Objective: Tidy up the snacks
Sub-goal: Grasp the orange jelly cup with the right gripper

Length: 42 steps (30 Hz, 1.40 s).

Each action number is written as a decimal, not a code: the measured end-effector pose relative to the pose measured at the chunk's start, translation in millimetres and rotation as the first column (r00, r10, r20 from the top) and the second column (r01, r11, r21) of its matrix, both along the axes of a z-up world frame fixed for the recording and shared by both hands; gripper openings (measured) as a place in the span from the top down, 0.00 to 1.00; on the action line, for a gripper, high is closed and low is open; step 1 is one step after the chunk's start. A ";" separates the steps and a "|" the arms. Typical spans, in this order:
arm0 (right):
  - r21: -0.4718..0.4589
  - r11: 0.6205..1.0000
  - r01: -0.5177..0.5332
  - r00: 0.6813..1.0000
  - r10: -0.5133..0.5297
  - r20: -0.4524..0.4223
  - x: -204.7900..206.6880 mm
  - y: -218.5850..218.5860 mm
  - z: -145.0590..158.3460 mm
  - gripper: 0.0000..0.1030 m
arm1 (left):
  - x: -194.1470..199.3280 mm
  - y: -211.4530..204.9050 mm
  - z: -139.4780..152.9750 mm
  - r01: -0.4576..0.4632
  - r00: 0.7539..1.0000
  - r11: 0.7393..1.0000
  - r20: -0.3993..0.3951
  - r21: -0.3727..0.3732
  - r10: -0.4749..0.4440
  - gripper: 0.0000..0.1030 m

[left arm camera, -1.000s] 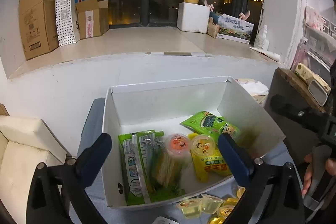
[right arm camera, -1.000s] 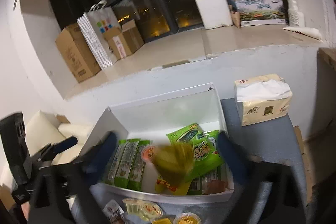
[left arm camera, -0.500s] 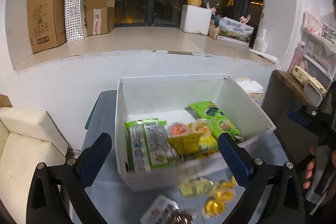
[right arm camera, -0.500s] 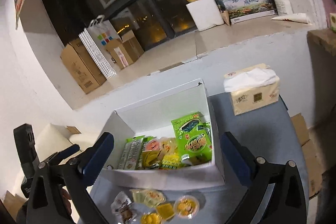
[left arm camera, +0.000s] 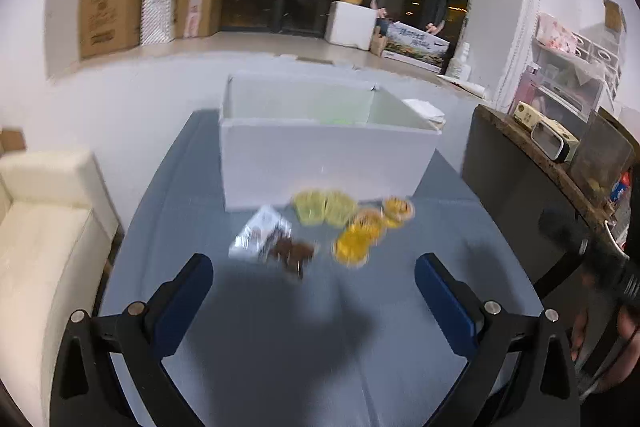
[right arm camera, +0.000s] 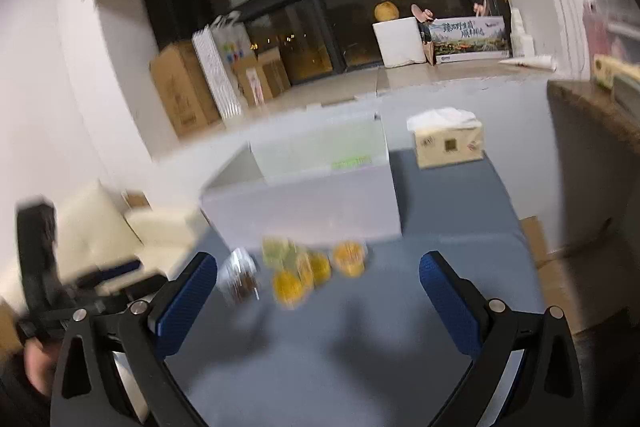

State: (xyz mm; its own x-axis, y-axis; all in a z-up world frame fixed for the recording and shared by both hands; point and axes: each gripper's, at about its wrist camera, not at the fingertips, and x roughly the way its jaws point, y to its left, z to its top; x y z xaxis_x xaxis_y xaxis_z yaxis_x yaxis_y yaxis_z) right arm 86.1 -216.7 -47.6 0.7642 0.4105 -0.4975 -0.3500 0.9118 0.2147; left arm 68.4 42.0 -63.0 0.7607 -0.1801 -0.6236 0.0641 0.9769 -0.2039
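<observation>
A white box (left arm camera: 320,159) (right arm camera: 304,203) stands on the blue-grey table (left arm camera: 280,339) (right arm camera: 448,227); its contents are hidden apart from a green glint. Before its near wall lie several jelly cups (left arm camera: 356,227) (right arm camera: 312,267), yellow and pale green, beside a clear packet of brown snacks (left arm camera: 272,239) (right arm camera: 240,275). My left gripper (left arm camera: 314,279) is open above the bare table, short of the packet. Nothing sits between the fingers of my right gripper (right arm camera: 318,277), which is open and just short of the cups. Both views are blurred.
A tissue box (right arm camera: 448,139) stands to the right of the white box. A cream sofa (left arm camera: 44,219) sits left of the table and a dark cabinet (left arm camera: 520,195) right. Cardboard boxes (left arm camera: 112,15) line the window ledge behind. A hand (left arm camera: 600,331) holds the other gripper.
Both grippers have drawn back from over the box and dropped lower, so I see the box's outer wall instead of its inside. The loose cups and packet have come forward into view.
</observation>
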 end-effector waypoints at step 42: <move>-0.225 0.974 0.017 0.970 -0.071 -0.234 162.7 51.1 -97.4 0.54 | 1.7 -2.6 -40.6 0.017 0.997 0.998 -0.078 0.063 -0.012 0.00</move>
State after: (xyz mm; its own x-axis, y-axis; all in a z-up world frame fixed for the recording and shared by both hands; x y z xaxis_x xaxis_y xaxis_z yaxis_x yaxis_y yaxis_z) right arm 248.8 -165.6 -145.0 0.6268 0.2389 -0.7417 -0.2717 0.9591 0.0794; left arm 70.0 39.4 -103.6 0.7072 -0.1492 -0.6911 0.0652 0.9871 -0.1464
